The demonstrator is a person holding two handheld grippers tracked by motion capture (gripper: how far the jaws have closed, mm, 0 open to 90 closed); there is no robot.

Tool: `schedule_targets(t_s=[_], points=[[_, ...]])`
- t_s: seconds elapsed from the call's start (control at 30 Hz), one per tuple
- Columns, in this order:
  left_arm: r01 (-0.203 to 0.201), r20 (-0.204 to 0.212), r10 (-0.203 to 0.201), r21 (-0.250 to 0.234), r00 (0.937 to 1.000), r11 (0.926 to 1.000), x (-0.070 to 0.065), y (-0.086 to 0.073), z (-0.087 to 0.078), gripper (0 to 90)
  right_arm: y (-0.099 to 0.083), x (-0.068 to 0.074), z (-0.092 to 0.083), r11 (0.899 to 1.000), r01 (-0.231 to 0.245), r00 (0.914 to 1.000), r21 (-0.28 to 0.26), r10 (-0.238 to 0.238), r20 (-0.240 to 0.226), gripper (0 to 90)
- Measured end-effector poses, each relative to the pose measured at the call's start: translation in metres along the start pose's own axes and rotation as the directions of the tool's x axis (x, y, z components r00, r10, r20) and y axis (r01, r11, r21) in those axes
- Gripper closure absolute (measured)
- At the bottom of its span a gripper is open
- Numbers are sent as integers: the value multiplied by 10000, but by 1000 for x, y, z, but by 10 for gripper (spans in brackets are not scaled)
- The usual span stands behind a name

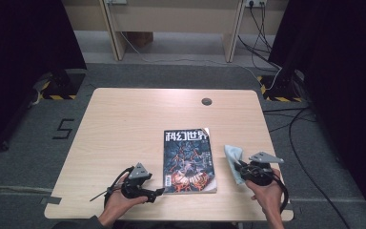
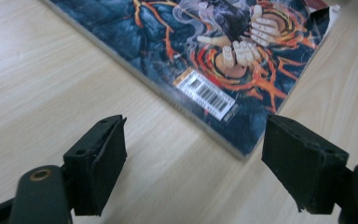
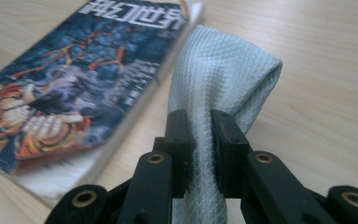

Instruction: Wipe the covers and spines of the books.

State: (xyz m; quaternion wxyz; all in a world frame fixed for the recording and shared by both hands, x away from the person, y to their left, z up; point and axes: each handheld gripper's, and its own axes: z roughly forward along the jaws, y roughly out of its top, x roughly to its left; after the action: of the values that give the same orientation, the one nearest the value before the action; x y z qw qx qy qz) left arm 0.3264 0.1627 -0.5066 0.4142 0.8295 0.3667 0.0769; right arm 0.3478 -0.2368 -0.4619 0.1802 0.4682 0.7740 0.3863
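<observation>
A magazine (image 1: 189,161) with a dark blue and orange cover lies flat near the table's front edge. A pale blue-grey cloth (image 1: 233,160) sits just right of it. My right gripper (image 1: 242,168) is shut on that cloth; in the right gripper view the cloth (image 3: 219,84) is pinched between the jaws of the right gripper (image 3: 200,154) and stands up in a fold beside the magazine (image 3: 84,79). My left gripper (image 1: 155,194) rests left of the magazine's near corner, open and holding nothing. In the left gripper view the left gripper (image 2: 193,165) faces the magazine's barcode corner (image 2: 209,95).
The wooden table (image 1: 124,119) has a round cable hole (image 1: 207,101) at the back. Cables run over the grey floor to the right, and a wooden desk frame (image 1: 171,28) stands beyond the table. Dark curtains hang at both sides.
</observation>
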Motion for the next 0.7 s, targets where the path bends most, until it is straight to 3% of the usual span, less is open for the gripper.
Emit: schedule_targets(t_s=[0.23, 0.27, 0.47, 0.57, 0.6, 0.7], points=[[-168, -268, 164, -172, 9995, 9997, -5, 17, 19, 247, 22, 27, 27, 9951, 955, 9943, 242, -943, -492, 782], [-301, -345, 297, -117, 9990, 9995, -8, 21, 25, 249, 30, 35, 37, 9920, 1229, 9909, 303, -1209, -593, 782], [-575, -599, 595, 349, 9964, 9977, -8, 25, 36, 272, 44, 51, 57, 9842, 1712, 9820, 456, -1667, -883, 781], [-514, -493, 534, 424, 9974, 9978, -8, 24, 36, 275, 46, 63, 70, 9777, 1979, 9758, 707, -1896, -1089, 779], [-250, -418, 269, 445, 9988, 9987, -6, 23, 36, 278, 46, 68, 80, 9696, 2246, 9701, 968, -2131, -1163, 772], [-208, -401, 225, 418, 9989, 9989, -6, 22, 36, 280, 44, 71, 88, 9619, 2392, 9674, 1325, -2244, -1174, 739]])
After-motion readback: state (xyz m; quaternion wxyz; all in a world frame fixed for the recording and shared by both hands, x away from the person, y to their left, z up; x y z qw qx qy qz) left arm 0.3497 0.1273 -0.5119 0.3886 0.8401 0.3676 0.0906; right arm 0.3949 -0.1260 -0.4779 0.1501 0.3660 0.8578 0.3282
